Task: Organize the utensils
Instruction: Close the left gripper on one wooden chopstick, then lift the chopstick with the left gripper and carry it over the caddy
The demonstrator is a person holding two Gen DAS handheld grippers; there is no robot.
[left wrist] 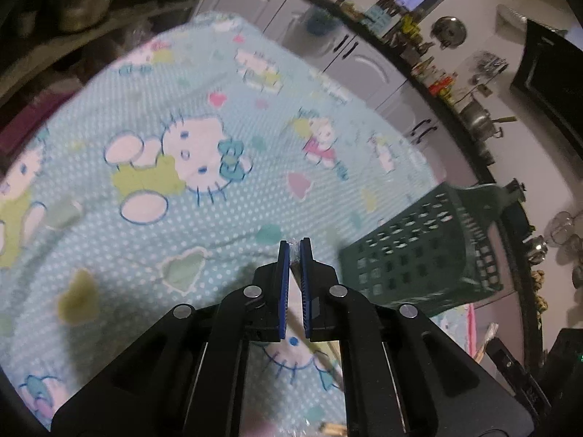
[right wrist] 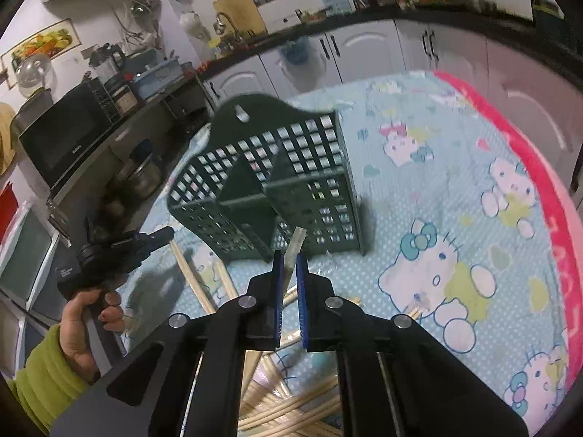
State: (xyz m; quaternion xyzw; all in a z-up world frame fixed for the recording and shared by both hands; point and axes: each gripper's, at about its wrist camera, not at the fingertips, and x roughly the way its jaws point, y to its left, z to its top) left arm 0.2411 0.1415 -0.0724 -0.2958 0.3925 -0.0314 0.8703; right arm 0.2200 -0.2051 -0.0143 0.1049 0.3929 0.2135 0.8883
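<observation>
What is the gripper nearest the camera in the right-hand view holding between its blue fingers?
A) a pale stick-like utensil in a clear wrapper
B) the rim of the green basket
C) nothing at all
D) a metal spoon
A: the right gripper is shut on a wrapped chopstick, whose tip sticks up past the fingertips toward the green utensil basket.

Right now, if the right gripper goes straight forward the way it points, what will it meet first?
Most likely the green basket. The right gripper holds a wrapped chopstick whose tip points at the basket's open top, so the tip would reach it first. Depth is hard to judge.
</observation>
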